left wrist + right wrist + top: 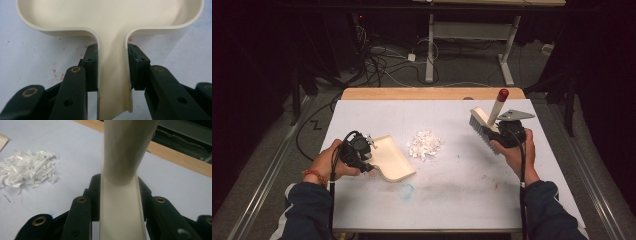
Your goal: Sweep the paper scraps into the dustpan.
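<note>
Left tongs (371, 161) are clamping the dustpan (391, 159) handle, pan lying flat on the counter (452, 170), mouth facing the shreds (424, 144); right tongs (498, 131) are gripping the brush (486, 125), handle pointing up-away, bristles down-left.

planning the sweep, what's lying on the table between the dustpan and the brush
A small pile of white paper shreds lies between the dustpan and the brush, clear in the high view; around it the table is bare.

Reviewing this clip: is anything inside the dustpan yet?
The dustpan looks empty: its cream tray shows bare in the high view and the left gripper view. The shredded paper pile lies on the table beside it. The near corner behind the left tool is hidden.
</note>
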{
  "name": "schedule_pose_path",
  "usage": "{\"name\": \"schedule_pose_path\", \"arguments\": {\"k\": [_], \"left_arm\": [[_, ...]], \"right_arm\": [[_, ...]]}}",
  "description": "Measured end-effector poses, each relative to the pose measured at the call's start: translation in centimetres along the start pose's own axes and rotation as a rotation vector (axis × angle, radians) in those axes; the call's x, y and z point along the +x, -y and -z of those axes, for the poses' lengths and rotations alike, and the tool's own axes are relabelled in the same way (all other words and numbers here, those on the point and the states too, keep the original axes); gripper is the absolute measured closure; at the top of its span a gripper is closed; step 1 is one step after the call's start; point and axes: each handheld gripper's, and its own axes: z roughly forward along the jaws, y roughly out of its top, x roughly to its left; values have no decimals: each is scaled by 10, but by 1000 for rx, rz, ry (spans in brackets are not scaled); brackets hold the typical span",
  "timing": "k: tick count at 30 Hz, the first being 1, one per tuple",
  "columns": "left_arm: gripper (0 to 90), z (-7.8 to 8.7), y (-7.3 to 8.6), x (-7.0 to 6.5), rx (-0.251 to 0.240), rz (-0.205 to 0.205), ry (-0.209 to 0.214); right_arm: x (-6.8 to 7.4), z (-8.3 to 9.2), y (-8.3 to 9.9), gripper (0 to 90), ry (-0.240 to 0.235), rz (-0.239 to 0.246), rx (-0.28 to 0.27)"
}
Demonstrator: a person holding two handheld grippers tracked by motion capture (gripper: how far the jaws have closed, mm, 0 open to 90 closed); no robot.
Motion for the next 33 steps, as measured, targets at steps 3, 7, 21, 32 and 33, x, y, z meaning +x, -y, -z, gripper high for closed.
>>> {"name": "schedule_pose_path", "arguments": {"k": [3, 7, 21, 32, 33], "left_arm": [[634, 0, -2, -1, 8, -5, -6], [634, 0, -3, -2, 17, -13, -12], [634, -7, -8, -3, 41, -20, -1], [634, -11, -13, -4, 45, -21, 10], [634, -12, -13, -4, 43, -19, 10]], "right_arm": [[12, -20, -6, 678, 12, 19, 20], [25, -42, -12, 678, 20, 23, 37], [79, -93, -32, 679, -14, 55, 32], [114, -99, -34, 677, -125, 4, -11], [116, -98, -34, 677, -130, 9, -15]]}}
